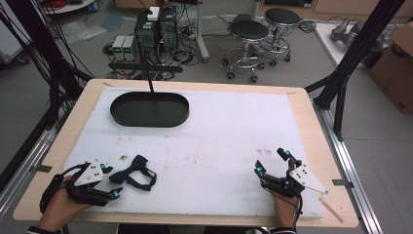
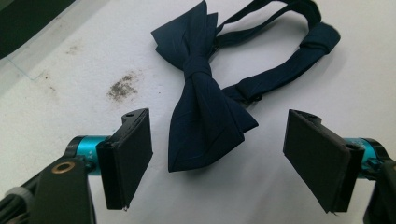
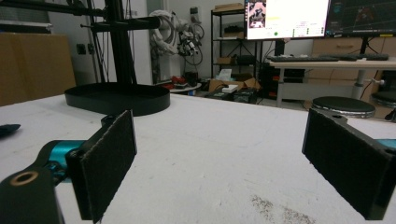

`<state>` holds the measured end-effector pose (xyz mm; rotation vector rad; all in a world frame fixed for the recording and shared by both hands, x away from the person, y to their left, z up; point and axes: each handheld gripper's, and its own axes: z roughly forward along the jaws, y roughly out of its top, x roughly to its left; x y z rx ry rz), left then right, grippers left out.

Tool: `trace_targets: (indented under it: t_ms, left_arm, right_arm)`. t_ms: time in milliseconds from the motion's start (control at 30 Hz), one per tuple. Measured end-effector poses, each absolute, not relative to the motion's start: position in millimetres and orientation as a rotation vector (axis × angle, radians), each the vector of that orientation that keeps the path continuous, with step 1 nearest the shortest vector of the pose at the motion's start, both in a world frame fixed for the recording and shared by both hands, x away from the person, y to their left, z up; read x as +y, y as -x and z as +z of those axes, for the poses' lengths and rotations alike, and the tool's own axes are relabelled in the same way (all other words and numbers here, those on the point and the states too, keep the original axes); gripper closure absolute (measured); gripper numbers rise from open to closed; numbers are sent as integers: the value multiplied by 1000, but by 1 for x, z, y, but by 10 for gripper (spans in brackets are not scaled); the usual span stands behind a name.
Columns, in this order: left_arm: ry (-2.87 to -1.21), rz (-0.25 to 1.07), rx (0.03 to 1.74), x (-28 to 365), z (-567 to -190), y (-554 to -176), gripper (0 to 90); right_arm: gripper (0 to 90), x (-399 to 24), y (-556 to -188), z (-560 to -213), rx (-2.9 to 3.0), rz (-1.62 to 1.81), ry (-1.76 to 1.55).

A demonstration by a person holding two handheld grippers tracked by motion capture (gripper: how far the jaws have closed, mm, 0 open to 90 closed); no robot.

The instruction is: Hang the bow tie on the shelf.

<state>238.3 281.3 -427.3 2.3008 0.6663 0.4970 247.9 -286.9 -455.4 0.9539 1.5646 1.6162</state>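
Left tool (image 2: 217, 158) open — straddling bow tie (image 2: 205, 112) (untouched).

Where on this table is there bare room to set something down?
The white mat is bare between the black oval tray and the right gripper, across its middle and far right. It is crowded near-left, around the bow tie and left gripper.

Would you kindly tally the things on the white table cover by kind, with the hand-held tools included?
Bow tie: 1
Black oval tray: 1
Tools: 2, the left tool and the right tool, both open
Total: 4
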Motion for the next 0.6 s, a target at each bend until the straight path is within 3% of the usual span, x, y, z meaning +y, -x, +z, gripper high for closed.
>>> trace_targets:
  t_ms: [267,500,600]
  left_arm:
    - [-2301,508,698,280,-429,-241,350]
    - [-2318,533,705,281,-432,-242,383]
    - [-2325,525,693,281,-434,-242,444]
  right_arm:
    - [90,-290,-248,-456,1540,1643,-964]
    - [90,-290,-248,-456,1541,1642,-965]
    - [90,-290,-248,-456,1539,1640,-960]
